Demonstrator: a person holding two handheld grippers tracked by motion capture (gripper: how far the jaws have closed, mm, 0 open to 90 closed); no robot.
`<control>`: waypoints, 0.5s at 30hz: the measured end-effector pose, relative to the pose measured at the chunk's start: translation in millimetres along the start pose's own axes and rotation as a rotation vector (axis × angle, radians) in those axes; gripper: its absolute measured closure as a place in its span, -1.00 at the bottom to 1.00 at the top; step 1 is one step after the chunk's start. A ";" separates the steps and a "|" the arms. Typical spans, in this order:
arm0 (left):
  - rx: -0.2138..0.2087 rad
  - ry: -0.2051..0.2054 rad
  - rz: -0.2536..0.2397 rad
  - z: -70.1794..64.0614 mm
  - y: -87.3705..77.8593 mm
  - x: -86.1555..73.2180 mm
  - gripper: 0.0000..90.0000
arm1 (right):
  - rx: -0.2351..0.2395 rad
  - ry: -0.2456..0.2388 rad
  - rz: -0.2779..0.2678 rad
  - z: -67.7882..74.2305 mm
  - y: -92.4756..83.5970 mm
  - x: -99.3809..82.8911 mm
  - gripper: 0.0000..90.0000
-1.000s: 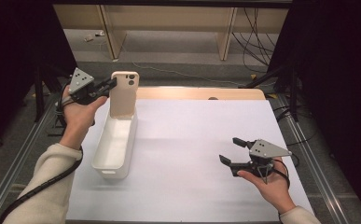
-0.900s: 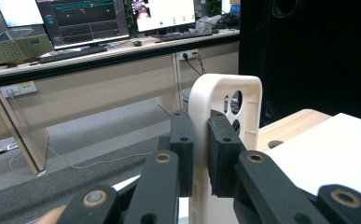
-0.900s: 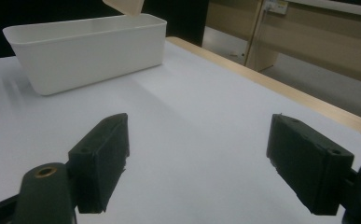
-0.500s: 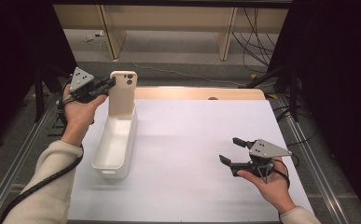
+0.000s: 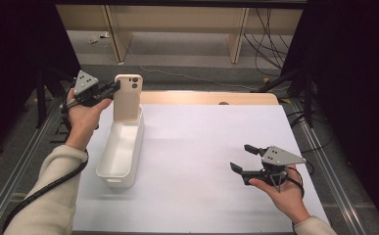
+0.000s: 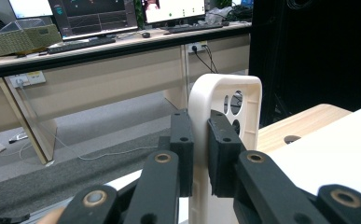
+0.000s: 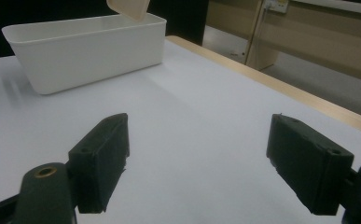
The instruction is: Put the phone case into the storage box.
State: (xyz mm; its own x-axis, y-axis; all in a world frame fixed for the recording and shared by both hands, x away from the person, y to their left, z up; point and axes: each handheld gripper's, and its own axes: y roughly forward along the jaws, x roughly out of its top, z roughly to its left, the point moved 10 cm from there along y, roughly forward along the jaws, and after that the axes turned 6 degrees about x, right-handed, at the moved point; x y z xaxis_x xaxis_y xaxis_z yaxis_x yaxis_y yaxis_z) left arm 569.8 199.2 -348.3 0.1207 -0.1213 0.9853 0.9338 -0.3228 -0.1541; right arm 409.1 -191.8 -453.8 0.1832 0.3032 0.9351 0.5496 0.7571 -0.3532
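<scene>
A cream phone case (image 5: 128, 97) stands upright over the far end of a white oblong bin (image 5: 121, 149) at the table's left. My left gripper (image 5: 112, 90) is shut on the case's left edge. In the left gripper view both black pads clamp the rim of the case (image 6: 225, 102), whose camera cut-outs show at the top. My right gripper (image 5: 243, 158) rests in an upturned hand at the right front of the table, open, nothing between its pads. In the right gripper view the bin (image 7: 85, 44) lies far off, with the case's lower corner (image 7: 130, 8) above its rim.
A white sheet (image 5: 211, 142) covers the table, with a wooden strip (image 5: 206, 97) along the far edge. Metal rails run along both sides. Cables lie on the floor beyond. Desks with monitors (image 6: 94, 16) stand in the room behind.
</scene>
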 end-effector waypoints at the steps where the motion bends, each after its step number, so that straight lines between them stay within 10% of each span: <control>1: 0.000 0.000 0.000 0.1 0.4 0.0 0.82 | 0.000 -0.001 -0.001 -0.2 0.0 0.1 -0.50; 15: 0.009 -0.001 0.012 5.9 9.7 -5.9 0.82 | 0.000 0.000 0.001 -0.4 0.0 -0.5 -0.50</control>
State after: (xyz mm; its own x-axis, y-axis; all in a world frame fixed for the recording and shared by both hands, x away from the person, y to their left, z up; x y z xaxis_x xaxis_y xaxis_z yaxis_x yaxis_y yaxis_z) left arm 580.1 202.3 -355.2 0.1319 -0.1238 0.9835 0.9354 -0.3129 -0.1648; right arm 409.3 -192.2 -454.2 0.1837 0.3043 0.9347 0.5491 0.7569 -0.3544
